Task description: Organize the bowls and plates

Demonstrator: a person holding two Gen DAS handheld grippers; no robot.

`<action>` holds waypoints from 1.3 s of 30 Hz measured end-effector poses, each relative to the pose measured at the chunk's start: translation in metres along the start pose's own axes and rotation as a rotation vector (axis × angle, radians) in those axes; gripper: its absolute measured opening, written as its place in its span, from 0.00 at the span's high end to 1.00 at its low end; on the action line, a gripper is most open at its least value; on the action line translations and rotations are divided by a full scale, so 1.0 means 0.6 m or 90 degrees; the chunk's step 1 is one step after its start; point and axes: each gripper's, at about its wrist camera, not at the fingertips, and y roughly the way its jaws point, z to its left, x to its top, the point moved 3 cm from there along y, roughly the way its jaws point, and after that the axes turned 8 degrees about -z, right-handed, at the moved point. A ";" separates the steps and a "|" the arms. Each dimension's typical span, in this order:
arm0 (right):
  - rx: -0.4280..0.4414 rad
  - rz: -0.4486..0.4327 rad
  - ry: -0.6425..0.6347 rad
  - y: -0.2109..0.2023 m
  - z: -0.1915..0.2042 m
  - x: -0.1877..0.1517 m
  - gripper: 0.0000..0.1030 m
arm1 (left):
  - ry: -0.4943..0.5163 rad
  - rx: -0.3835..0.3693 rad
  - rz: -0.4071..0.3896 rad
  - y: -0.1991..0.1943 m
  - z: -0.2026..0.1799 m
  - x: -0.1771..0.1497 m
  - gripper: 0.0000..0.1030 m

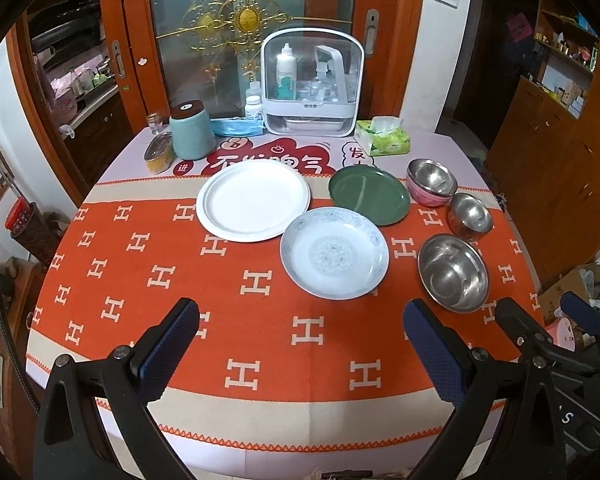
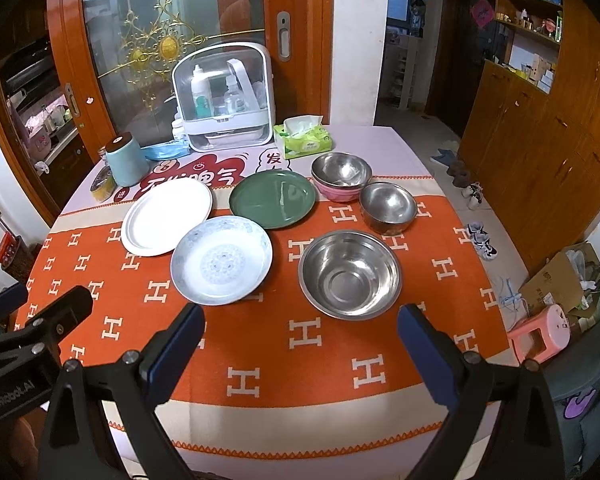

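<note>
On the orange tablecloth lie a large white plate (image 1: 254, 199) (image 2: 166, 216), a blue-patterned white plate (image 1: 334, 258) (image 2: 221, 266) and a green plate (image 1: 369, 195) (image 2: 273, 199). To their right stand a large steel bowl (image 1: 453, 272) (image 2: 350, 274), a small steel bowl (image 1: 470, 216) (image 2: 388, 207) and a steel bowl nested in a pink bowl (image 1: 431, 182) (image 2: 341, 176). My left gripper (image 1: 300, 332) is open and empty above the table's near part. My right gripper (image 2: 300, 332) is open and empty, just short of the large steel bowl.
At the table's back stand a teal jar (image 1: 191, 132), a white storage box with bottles (image 1: 312, 84), a tissue pack (image 1: 383, 136) and a tin (image 1: 159, 152). A glass door is behind. A pink stool (image 2: 540, 334) and a cardboard box (image 2: 564, 276) sit on the floor to the right.
</note>
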 end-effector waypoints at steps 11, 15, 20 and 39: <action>0.004 -0.002 0.000 -0.004 0.000 -0.003 0.05 | -0.006 0.005 0.007 -0.002 0.006 -0.004 0.02; 0.004 -0.009 0.004 -0.006 0.000 -0.001 0.05 | -0.007 0.009 0.013 0.001 0.009 -0.004 0.02; 0.009 -0.013 0.000 -0.005 0.003 0.004 0.05 | -0.006 0.013 0.026 0.008 0.010 -0.005 0.02; 0.017 -0.011 -0.007 0.002 -0.007 0.009 0.05 | -0.006 0.017 0.048 0.020 -0.005 -0.008 0.02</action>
